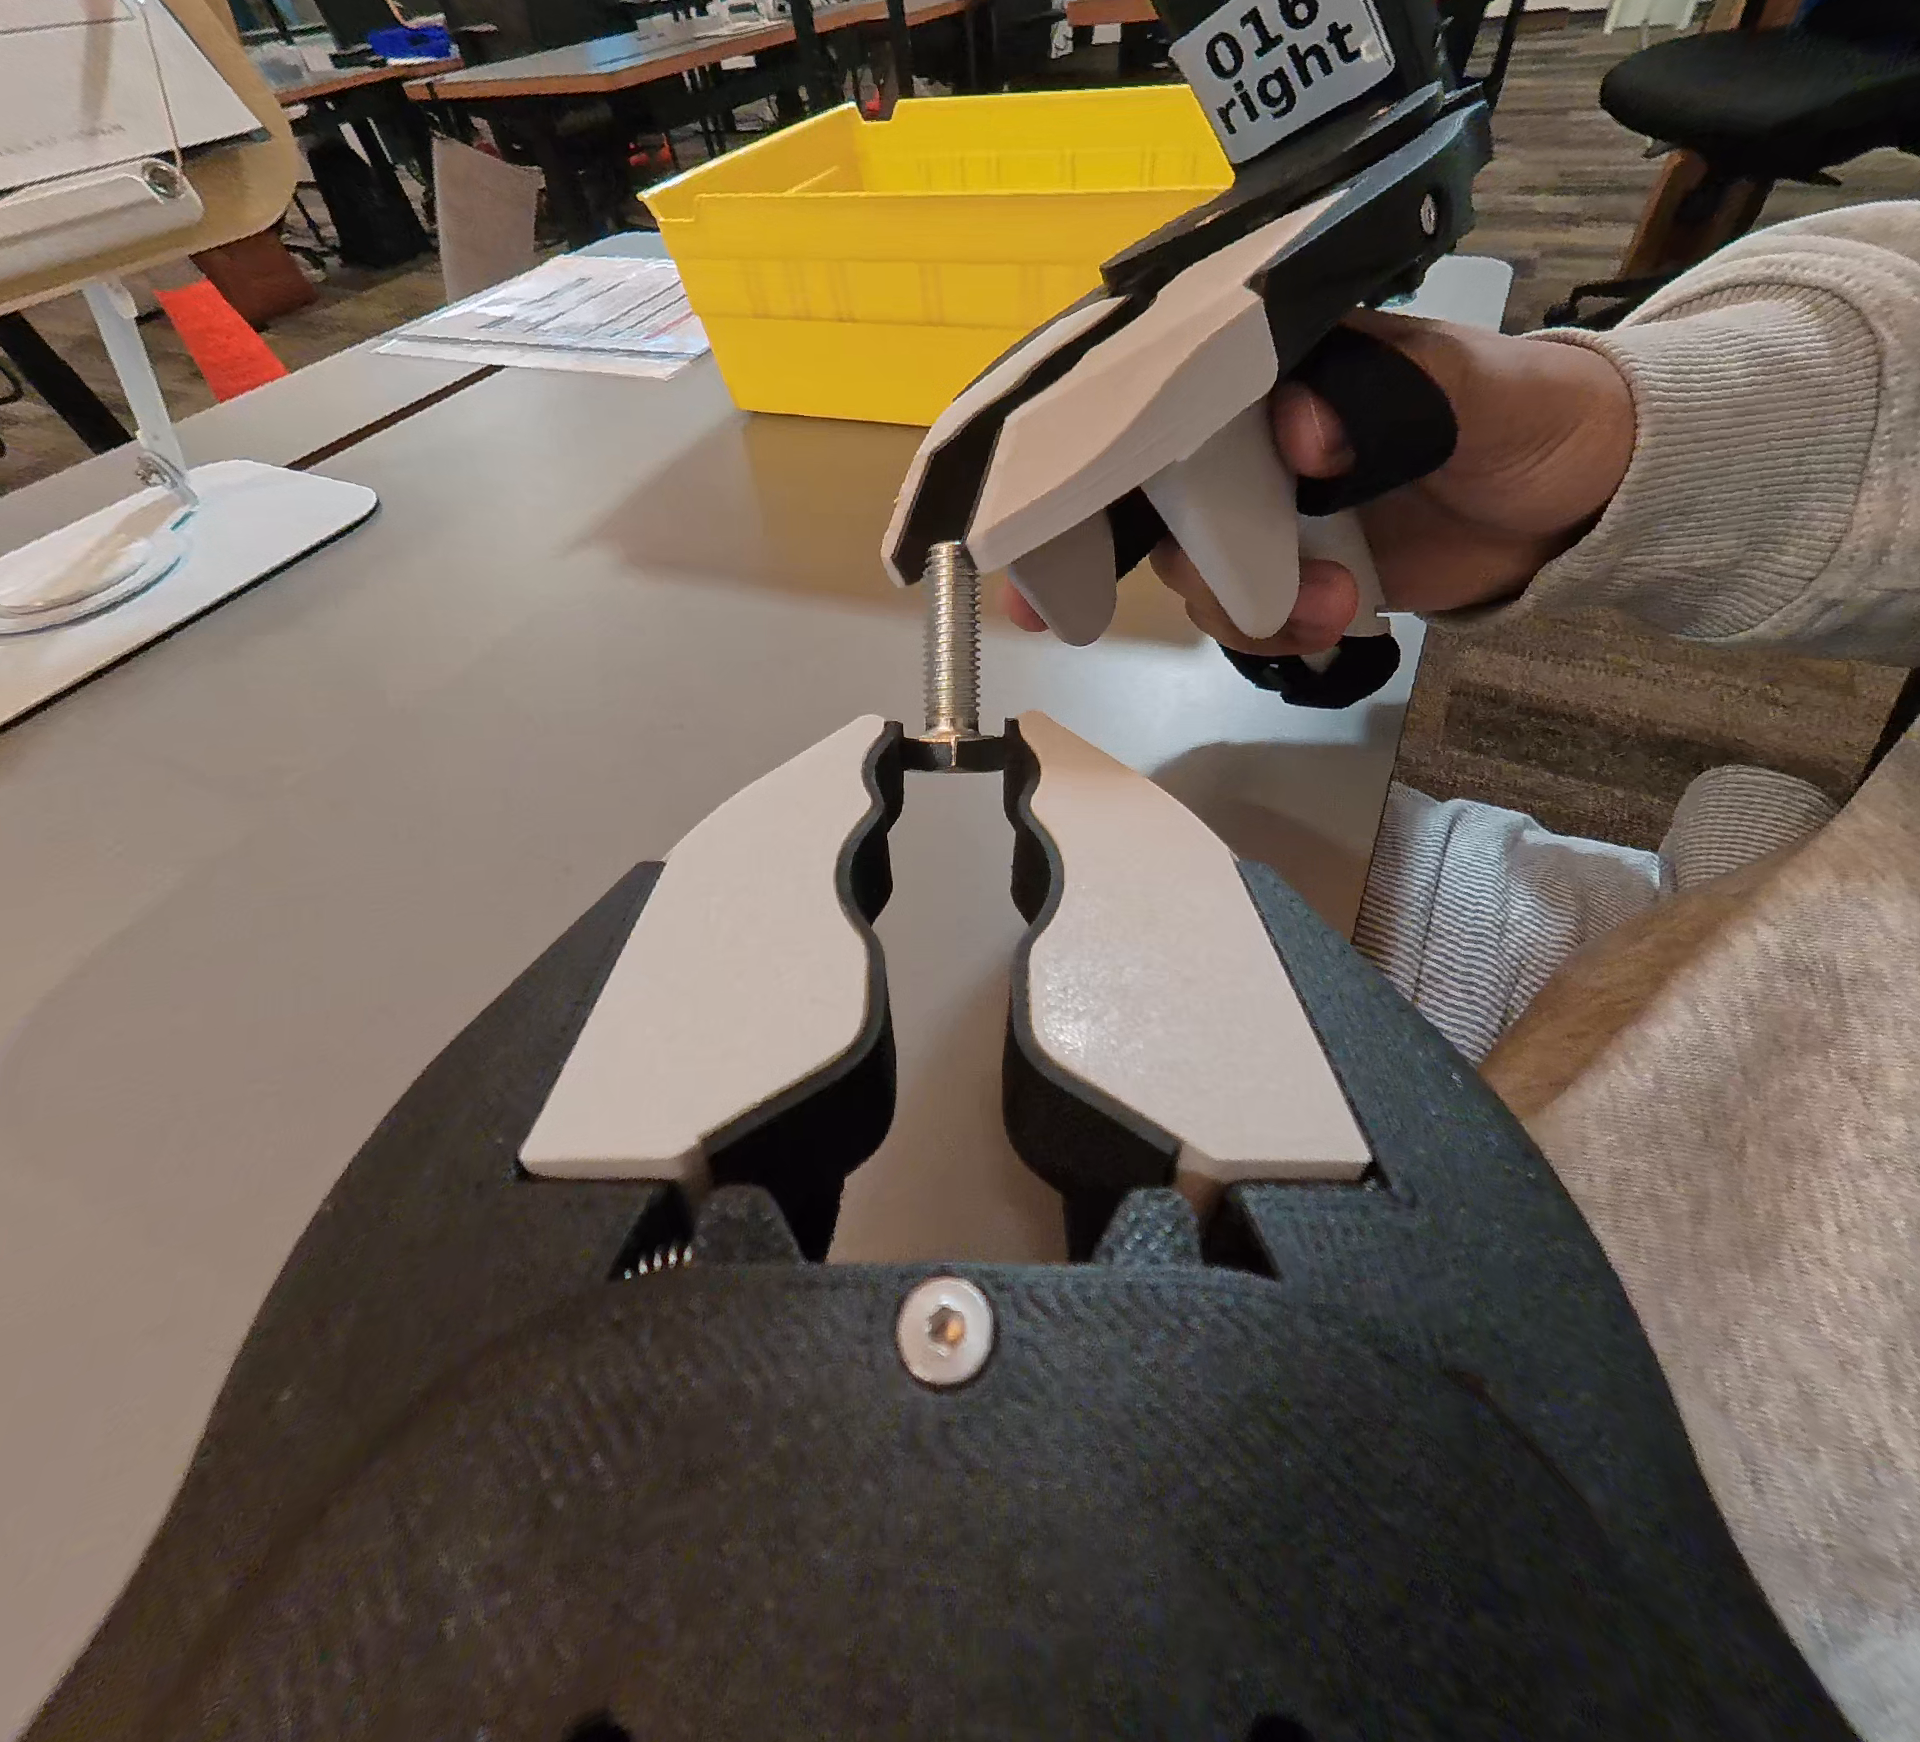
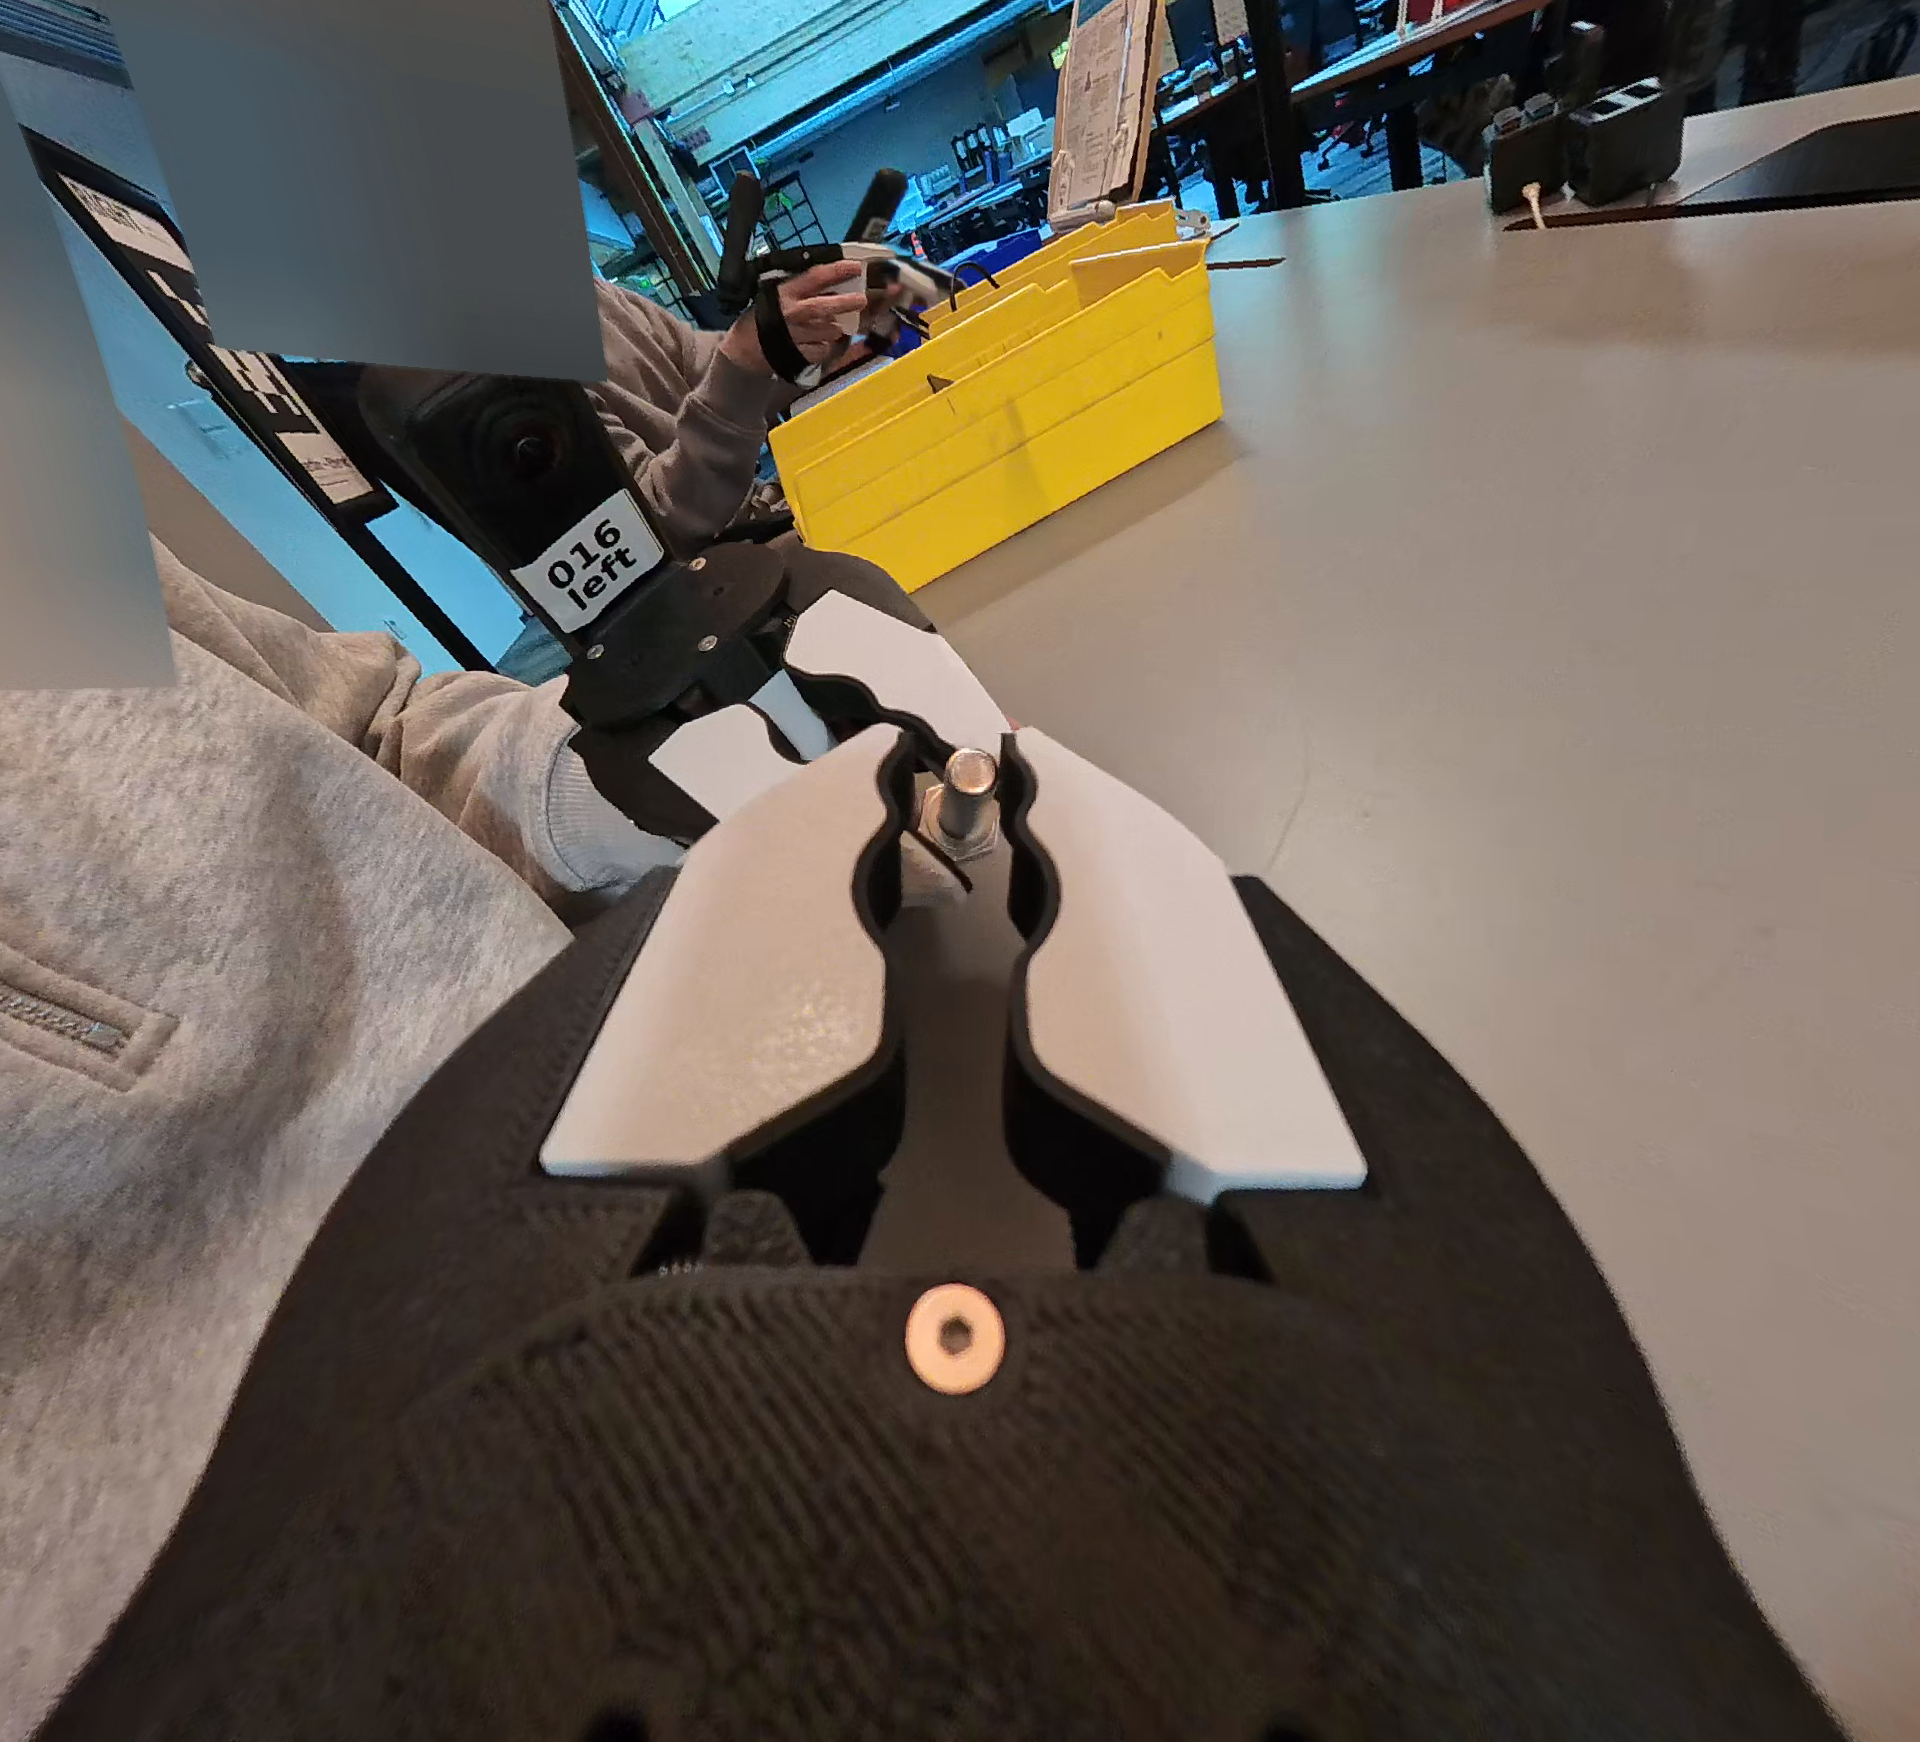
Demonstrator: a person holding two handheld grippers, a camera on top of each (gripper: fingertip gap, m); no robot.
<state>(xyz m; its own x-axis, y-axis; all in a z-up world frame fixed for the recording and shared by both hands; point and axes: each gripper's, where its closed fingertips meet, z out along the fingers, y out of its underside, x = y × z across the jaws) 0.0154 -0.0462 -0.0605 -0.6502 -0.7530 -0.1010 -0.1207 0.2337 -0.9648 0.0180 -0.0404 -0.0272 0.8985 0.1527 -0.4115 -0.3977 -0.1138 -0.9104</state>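
Observation:
A silver bolt (image 1: pixel 950 643) stands upright over the grey table (image 1: pixel 416 757), threaded shaft up. My left gripper (image 1: pixel 954 742) is shut on its hex head and holds it level. My right gripper (image 1: pixel 928 549) comes down from the upper right, and its tips sit over the top of the thread. In the right wrist view the bolt (image 2: pixel 969 783) lies between the tips of my right gripper (image 2: pixel 956 747). The jaws stand a little apart, with a thin gap beside the shaft. The left gripper (image 2: pixel 831 705) reaches in from the left, its tips hidden behind my right fingers.
A yellow plastic bin (image 1: pixel 935 258) stands on the table behind the bolt; it also shows in the right wrist view (image 2: pixel 1018 425). Papers (image 1: pixel 561 321) lie left of the bin. A white sign stand (image 1: pixel 125 487) is at far left. A second person holding grippers (image 2: pixel 831 290) is beyond the bin. The grippers are tip to tip, or close to it.

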